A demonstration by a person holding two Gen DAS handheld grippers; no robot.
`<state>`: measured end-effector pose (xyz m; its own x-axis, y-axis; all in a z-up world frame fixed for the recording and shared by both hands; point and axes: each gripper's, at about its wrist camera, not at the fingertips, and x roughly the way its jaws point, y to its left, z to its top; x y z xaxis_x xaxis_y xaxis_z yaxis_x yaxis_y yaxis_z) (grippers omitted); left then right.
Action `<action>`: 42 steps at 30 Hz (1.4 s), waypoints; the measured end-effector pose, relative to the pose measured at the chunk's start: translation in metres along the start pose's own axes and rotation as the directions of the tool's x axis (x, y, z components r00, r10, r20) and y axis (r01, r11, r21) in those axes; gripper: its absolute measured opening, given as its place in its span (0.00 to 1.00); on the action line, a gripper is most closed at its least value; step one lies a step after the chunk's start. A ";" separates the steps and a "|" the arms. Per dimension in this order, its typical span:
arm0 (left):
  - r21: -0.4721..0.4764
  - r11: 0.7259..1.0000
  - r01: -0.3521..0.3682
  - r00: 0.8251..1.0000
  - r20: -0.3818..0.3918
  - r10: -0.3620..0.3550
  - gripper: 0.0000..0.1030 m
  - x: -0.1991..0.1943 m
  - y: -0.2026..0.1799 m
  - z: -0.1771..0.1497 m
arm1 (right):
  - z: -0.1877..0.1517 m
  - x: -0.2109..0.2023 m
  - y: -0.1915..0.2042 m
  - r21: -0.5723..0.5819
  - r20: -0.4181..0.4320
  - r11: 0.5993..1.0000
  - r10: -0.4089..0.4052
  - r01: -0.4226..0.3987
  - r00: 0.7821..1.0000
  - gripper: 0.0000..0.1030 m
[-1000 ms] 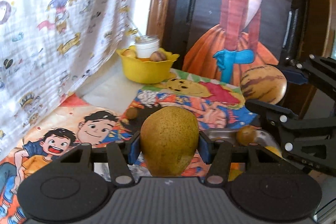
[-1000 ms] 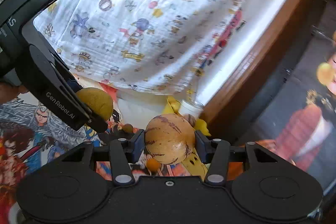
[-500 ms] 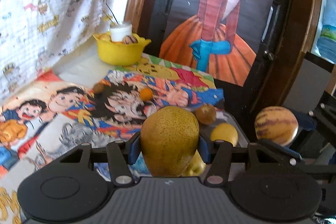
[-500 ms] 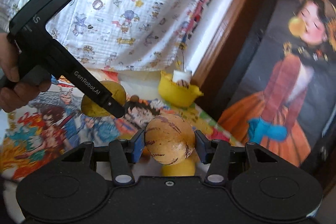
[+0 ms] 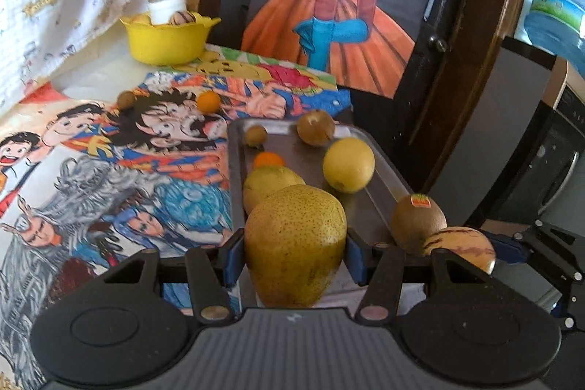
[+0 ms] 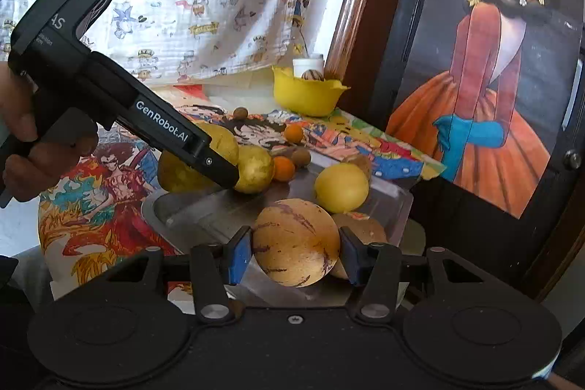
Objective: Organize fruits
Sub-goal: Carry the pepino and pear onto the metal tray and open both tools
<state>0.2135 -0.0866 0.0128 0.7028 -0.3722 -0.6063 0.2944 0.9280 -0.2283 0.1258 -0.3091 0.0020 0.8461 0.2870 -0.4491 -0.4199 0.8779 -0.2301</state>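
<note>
My left gripper (image 5: 294, 253) is shut on a speckled yellow-green pear (image 5: 294, 243), held over the near end of the metal tray (image 5: 369, 207). My right gripper (image 6: 295, 254) is shut on a striped pepino melon (image 6: 296, 242), held above the tray's (image 6: 204, 211) near right part; the melon also shows in the left wrist view (image 5: 462, 245). The tray holds a yellow lemon (image 5: 348, 164), a second yellow fruit (image 5: 270, 183), a small orange (image 5: 268, 159), a brown kiwi with a sticker (image 5: 416, 222) and small brown fruits (image 5: 315, 127).
A yellow bowl (image 5: 166, 41) with a white jar and fruit stands at the back of the table. A small orange (image 5: 208, 101) and a brown fruit (image 5: 126, 99) lie on the cartoon-print cloth (image 5: 109, 170). A dark wooden door (image 5: 457, 61) stands right of the table.
Both grippers have swung toward the tray and come lower over it, each still holding its fruit. The tray and its fruits now fill the middle of both views.
</note>
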 end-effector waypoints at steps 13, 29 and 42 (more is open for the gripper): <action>0.043 0.999 0.012 0.998 -0.062 -0.009 0.57 0.013 -0.009 -0.006 | -0.006 0.012 -0.004 0.087 -0.057 0.996 0.004 0.001 0.998 0.51; 0.060 0.998 0.021 0.993 -0.114 -0.014 0.58 0.021 -0.013 -0.009 | -0.010 0.016 -0.008 0.132 -0.075 0.991 0.003 0.007 0.997 0.51; 0.010 1.000 0.029 0.994 -0.106 -0.028 0.61 0.017 -0.009 -0.009 | -0.013 0.009 -0.004 0.148 -0.084 0.989 -0.005 0.017 0.996 0.56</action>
<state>0.2167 -0.1011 -0.0018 0.6212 -0.3942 -0.6773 0.3214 0.9164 -0.2386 0.1311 -0.3154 -0.0124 0.8177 0.2494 -0.5188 -0.3520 0.9298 -0.1079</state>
